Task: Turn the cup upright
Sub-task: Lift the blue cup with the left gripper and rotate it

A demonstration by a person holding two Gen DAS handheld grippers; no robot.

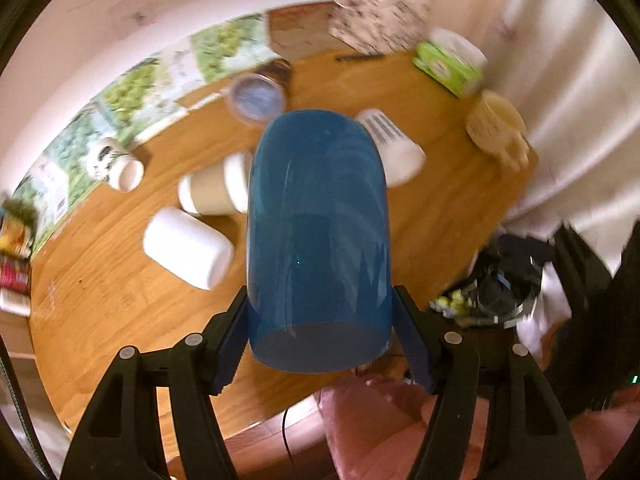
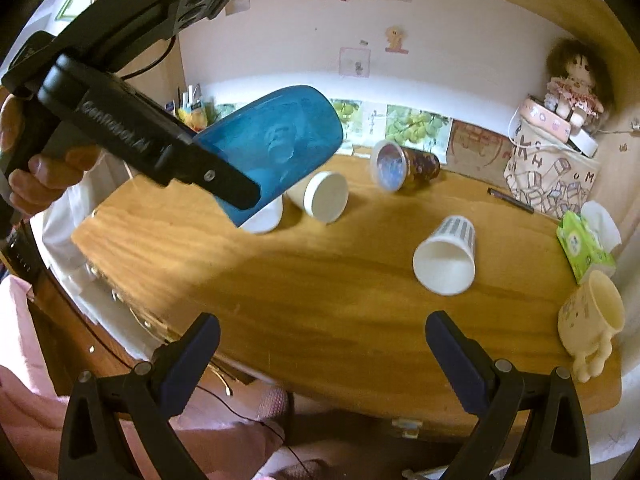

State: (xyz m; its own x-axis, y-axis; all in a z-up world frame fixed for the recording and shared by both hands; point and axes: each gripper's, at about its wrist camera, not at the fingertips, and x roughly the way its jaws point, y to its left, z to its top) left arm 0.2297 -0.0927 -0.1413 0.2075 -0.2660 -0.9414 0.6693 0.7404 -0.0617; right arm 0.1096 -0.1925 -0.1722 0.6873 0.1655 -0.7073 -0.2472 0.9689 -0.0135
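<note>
Closest to my left lens is the blue cup (image 1: 318,236), clamped between the two fingers of my left tongs (image 1: 320,344), which grip it near one end while the rest of it points away from me; from my right wrist view the same cup (image 2: 276,144) hangs in the air above the worktop (image 2: 320,280), tilted, clear of the wood; which end is the mouth I cannot tell for certain. My right tongs (image 2: 322,360) stand spread wide and empty over the near edge of the worktop, taking no part; I judge the step in hand to be the turn itself, the cup lifted and partway through rotation. The next move calls for rolling my left wrist until the mouth faces up, then lowering the base flat onto a bare patch of wood, away from the white cups lying on their sides (image 2: 446,258) (image 2: 324,196) and the toppled cup with the clear lid (image 2: 390,166) behind; only then should the left fingers let go.
</note>
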